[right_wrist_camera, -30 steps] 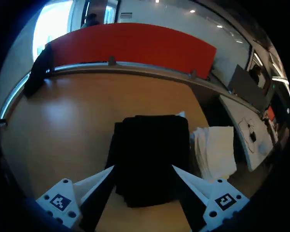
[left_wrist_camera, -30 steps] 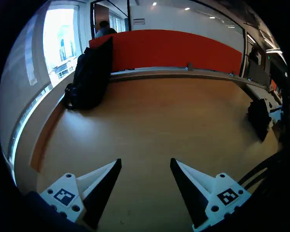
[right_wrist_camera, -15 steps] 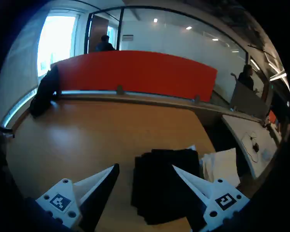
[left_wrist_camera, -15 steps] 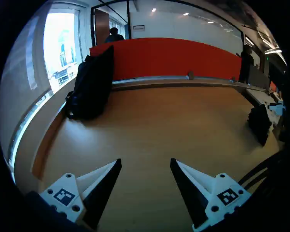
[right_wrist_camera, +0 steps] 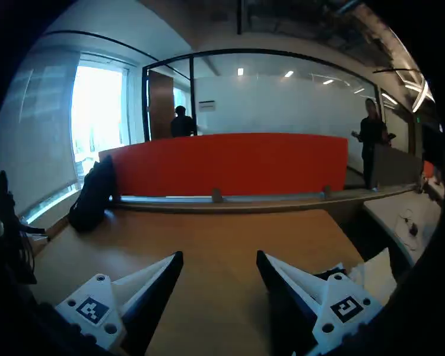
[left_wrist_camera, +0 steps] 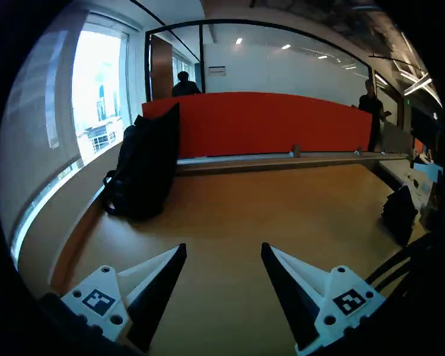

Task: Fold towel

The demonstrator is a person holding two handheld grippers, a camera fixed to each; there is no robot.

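Left gripper (left_wrist_camera: 222, 245): fingers spread wide, nothing between them, bare wooden desk (left_wrist_camera: 240, 202) under the gap. It is pointed roughly level at the red partition (left_wrist_camera: 270, 121) along the desk's far edge.

Right gripper (right_wrist_camera: 218, 254): also wide apart, holding nothing, also facing the partition across the same desk.

Towels: in the left gripper view, the black towel stack (left_wrist_camera: 399, 210) sits at the desk's right edge. That is well on the near side of the partition, toward its right end, and well apart from the left gripper's fingers. In the right gripper view a sliver of the black stack shows just behind the right-hand finger. A white cloth stack (right_wrist_camera: 374, 274) lies just beside it on the outer side. I can't tell whether the two stacks touch.

Other things, placed from the partition:
- Black backpack (left_wrist_camera: 142, 163) stands upright on the desk at the partition's left end, next to the window (left_wrist_camera: 101, 101).
- One person (left_wrist_camera: 184, 88) is behind the partition near its left end.
- A second person (left_wrist_camera: 371, 107) stands past its right end.
- A white desk (right_wrist_camera: 403, 216) sits off the right end, with a small cabled item on it.

A dark cabled shape shows at the left edge of the right gripper view. I can't tell what it is.
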